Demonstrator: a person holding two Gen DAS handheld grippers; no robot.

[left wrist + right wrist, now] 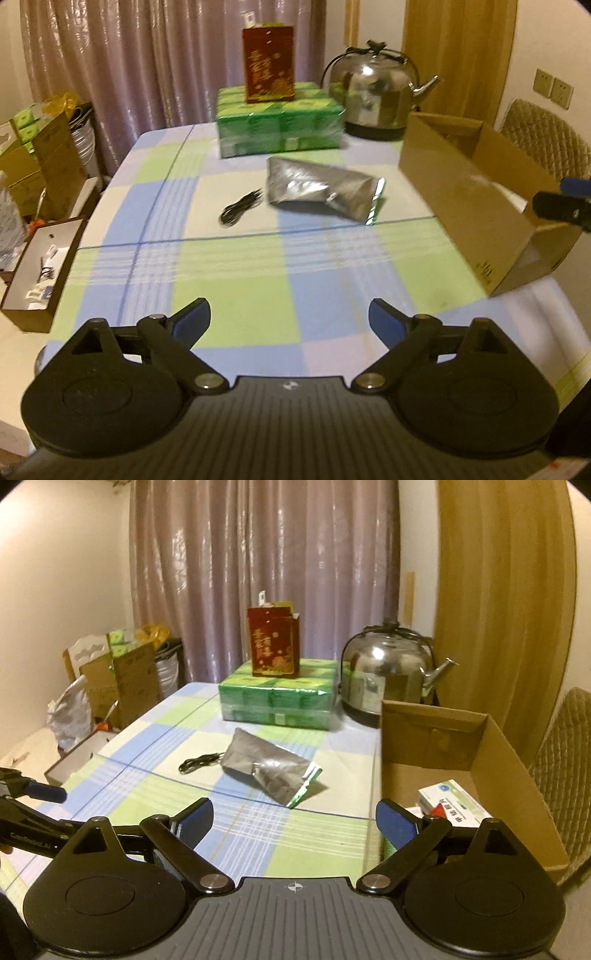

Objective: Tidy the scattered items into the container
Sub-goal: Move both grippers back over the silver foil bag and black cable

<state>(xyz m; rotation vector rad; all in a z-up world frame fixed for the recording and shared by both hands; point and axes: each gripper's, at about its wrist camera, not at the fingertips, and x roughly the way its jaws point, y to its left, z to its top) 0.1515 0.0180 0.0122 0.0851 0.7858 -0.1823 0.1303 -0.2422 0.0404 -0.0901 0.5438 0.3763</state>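
Note:
A silver foil pouch (321, 192) lies mid-table, with a coiled black cable (240, 208) just left of it; both also show in the right wrist view, the pouch (266, 768) and the cable (199, 762). An open cardboard box (469, 199) stands at the table's right side; in the right wrist view the box (513, 760) holds a white medicine carton (452, 799). My left gripper (290, 325) is open and empty over the near table. My right gripper (293, 823) is open and empty, near the box's front left corner.
A checked cloth (240, 280) covers the table. At the back stand a green wrapped tissue pack (279, 123) with a red box (267, 62) on it, and a steel kettle (373, 96). Cardboard boxes (40, 273) sit on the floor left. A woven chair (565, 760) stands right.

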